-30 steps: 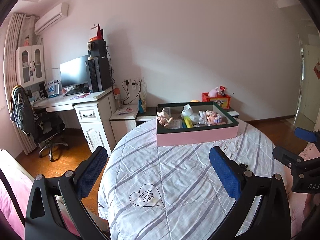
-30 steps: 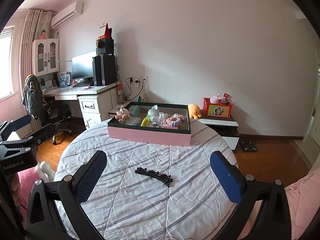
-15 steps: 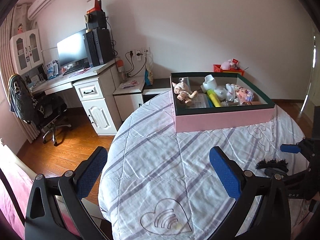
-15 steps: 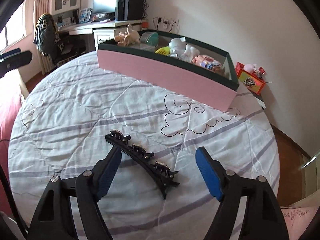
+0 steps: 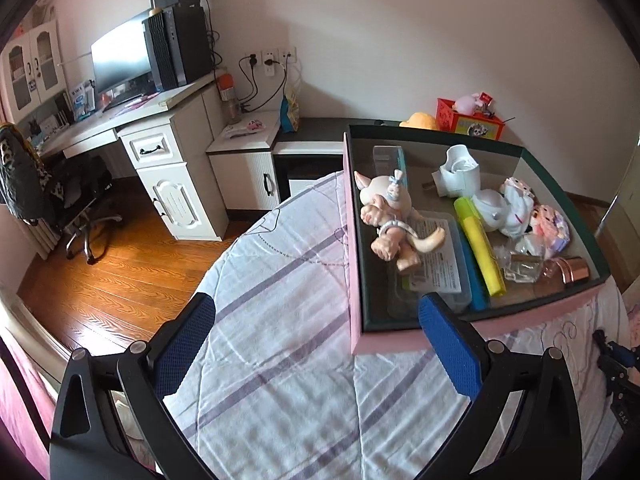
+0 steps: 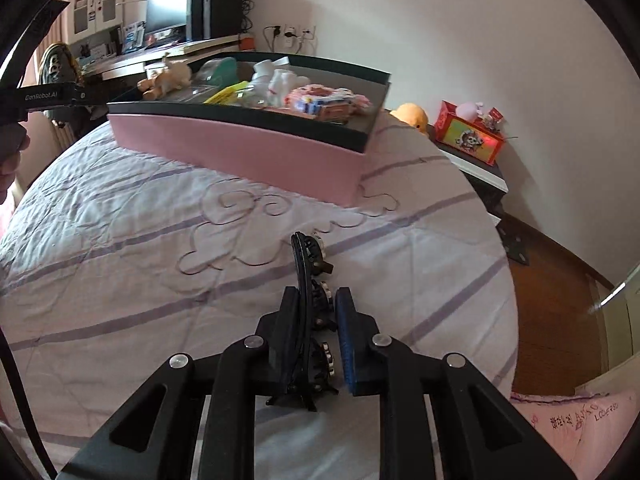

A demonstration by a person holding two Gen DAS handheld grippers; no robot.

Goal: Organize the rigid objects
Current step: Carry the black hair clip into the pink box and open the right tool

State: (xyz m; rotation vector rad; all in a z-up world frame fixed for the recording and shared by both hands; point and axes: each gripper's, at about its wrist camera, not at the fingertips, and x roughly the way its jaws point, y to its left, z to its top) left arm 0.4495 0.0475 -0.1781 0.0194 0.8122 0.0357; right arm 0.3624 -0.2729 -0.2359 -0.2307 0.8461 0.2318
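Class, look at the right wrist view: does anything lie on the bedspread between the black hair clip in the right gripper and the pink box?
Nothing visible does. The right gripper is shut on the hair clip; only bare bedspread lies before the pink box.

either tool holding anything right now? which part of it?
Right tool: its jaws have just closed on the black hair clip, gripping its near half; the far end sticks out. Left tool: open, nothing held.
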